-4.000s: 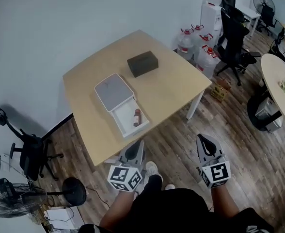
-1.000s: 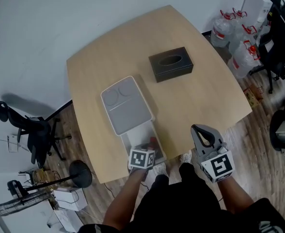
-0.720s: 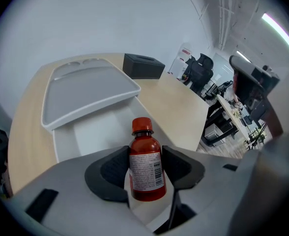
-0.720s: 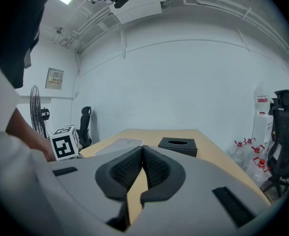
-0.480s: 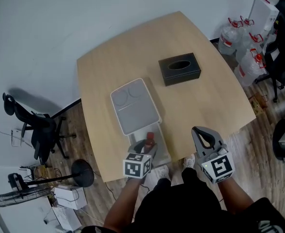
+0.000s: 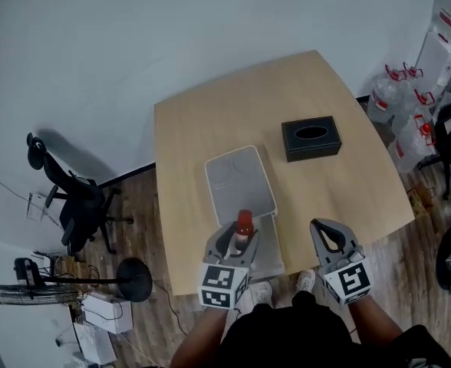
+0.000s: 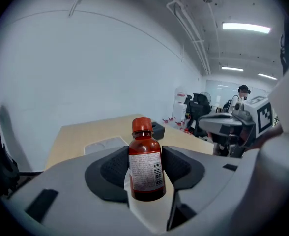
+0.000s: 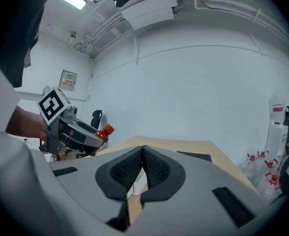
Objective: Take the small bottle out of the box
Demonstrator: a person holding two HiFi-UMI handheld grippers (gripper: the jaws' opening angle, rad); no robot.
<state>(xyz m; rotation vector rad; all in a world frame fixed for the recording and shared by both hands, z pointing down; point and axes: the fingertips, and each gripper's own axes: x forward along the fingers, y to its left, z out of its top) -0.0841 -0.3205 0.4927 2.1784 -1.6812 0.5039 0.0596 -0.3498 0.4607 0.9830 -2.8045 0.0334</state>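
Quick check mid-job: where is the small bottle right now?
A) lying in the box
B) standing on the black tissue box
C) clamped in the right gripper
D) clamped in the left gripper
D: the left gripper presses on both sides of the upright small bottle; the right gripper is shut and empty.

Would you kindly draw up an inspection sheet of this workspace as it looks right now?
Surface: light wooden table, carrying two boxes.
Job's things: small brown bottle with red cap, held upright above the open white box with grey sliding lid.
Clutter: black tissue box, farther back on the table.
Grippers: left gripper shut on the bottle; right gripper shut and empty, by the table's near edge.
Cables: thin lead at far left; none seen on the table.
Surroundings: black office chair, floor fan and water jugs on the wooden floor.
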